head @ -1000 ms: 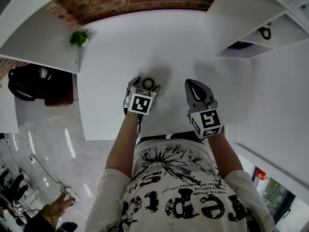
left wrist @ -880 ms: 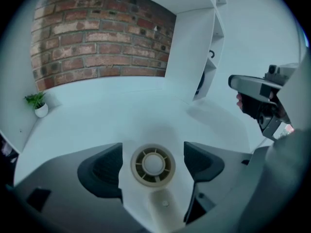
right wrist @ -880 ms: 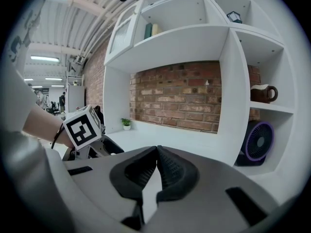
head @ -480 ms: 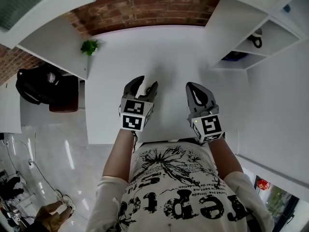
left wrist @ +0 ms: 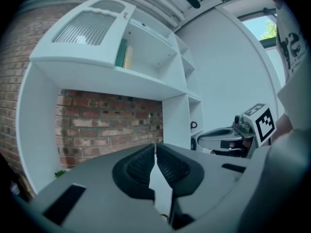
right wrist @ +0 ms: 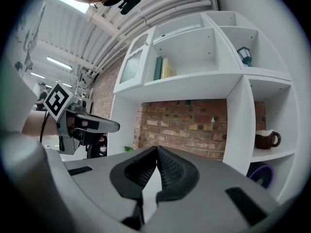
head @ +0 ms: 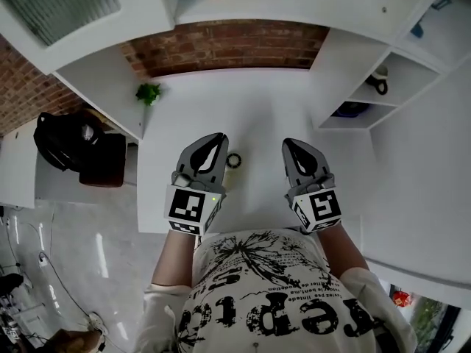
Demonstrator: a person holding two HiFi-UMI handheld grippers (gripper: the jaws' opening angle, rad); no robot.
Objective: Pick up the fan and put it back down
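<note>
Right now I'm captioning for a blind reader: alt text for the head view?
From above, a person holds the left gripper and right gripper, both shut and empty, over a white table; a small fan lies on it beside the left gripper. Brick wall and white shelves behind.

Study nook: brick wall [head: 228, 46], white shelves [right wrist: 194, 86]

Light: bright, even, diffuse. Sources: ceiling strip lights [right wrist: 58, 62], far left in the right gripper view; window [left wrist: 257, 25] daylight, upper right in the left gripper view. White desk [head: 257, 109] near washed out; shadows faint, soft. Glare: streaks on glossy floor [head: 66, 234]. Distortion: heavy fisheye, dark corners. Focus: left gripper [left wrist: 155, 149] and right gripper [right wrist: 157, 150] soft, brick wall [right wrist: 194, 120] crisper.
</note>
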